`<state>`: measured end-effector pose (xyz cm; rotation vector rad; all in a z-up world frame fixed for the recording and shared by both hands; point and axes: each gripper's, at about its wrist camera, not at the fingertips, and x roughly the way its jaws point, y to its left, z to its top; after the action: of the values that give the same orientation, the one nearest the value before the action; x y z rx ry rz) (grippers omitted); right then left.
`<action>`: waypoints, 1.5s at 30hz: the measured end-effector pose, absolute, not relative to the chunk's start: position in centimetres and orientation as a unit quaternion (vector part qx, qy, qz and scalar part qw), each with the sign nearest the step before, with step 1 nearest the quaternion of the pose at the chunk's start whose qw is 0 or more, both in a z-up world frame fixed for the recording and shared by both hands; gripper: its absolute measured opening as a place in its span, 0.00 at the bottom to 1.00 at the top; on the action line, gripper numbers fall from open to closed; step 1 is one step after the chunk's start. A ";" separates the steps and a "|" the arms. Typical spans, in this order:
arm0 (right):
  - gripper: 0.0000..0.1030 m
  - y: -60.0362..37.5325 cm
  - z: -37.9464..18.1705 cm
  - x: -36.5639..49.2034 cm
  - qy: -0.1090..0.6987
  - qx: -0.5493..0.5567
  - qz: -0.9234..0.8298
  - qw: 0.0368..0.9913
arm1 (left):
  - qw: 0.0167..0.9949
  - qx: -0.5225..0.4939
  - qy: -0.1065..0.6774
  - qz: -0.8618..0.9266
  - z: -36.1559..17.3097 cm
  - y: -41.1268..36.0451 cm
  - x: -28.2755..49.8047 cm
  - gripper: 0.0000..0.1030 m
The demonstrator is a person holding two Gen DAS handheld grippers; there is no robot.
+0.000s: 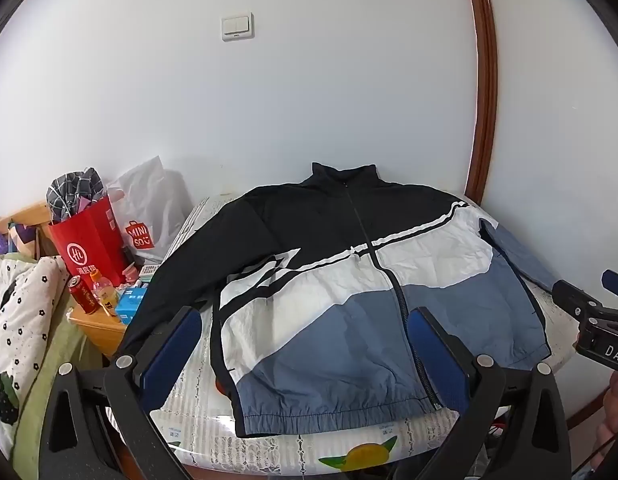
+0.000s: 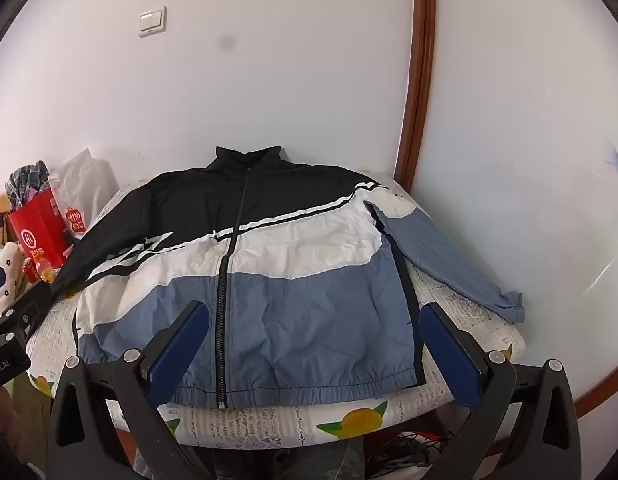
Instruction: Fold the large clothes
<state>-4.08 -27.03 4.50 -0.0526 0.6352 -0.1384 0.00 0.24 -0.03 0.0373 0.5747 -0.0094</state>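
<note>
Two grippers, left gripper (image 1: 305, 336) and right gripper (image 2: 314, 332), both wide open and empty; the jacket (image 2: 249, 264) lies flat on the tabletop (image 2: 469, 312) just ahead, thin, slippery, crinkly, so I'd pinch each sleeve's cuff.

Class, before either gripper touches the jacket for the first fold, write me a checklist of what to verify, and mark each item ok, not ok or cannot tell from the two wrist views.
1. Jacket lies flat, front up, on the table: ok.
2. Zipper closed to the collar: ok.
3. Blue sleeve spread out on the table: ok.
4. Black sleeve fully on the table: not ok, it trails over the edge towards the clutter.
5. Left gripper open, holding nothing: ok.
6. Right gripper open, holding nothing: ok.
</note>
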 end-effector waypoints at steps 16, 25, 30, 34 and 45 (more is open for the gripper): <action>1.00 -27.1 4.7 -4.5 0.316 -0.015 -0.065 0.946 | 0.960 0.015 0.278 -0.017 0.1 -0.9 -0.4 1.00; 1.00 -27.1 4.8 -4.4 0.317 -0.014 -0.064 0.946 | 0.961 0.011 0.277 -0.017 0.0 -0.4 -0.6 1.00; 1.00 -27.0 4.9 -4.4 0.316 -0.012 -0.064 0.946 | 0.961 0.013 0.277 -0.018 -0.2 -0.5 -0.6 1.00; 1.00 -27.1 4.9 -4.4 0.316 -0.011 -0.065 0.946 | 0.961 0.010 0.277 -0.019 -0.2 -0.4 -0.7 1.00; 1.00 -27.2 5.0 -4.3 0.315 -0.009 -0.068 0.947 | 0.961 0.007 0.276 -0.019 0.0 -0.7 -0.7 1.00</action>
<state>-4.31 -27.23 5.01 -0.0191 0.6414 -0.1379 -0.69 -0.68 0.00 0.0142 0.5586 -0.0387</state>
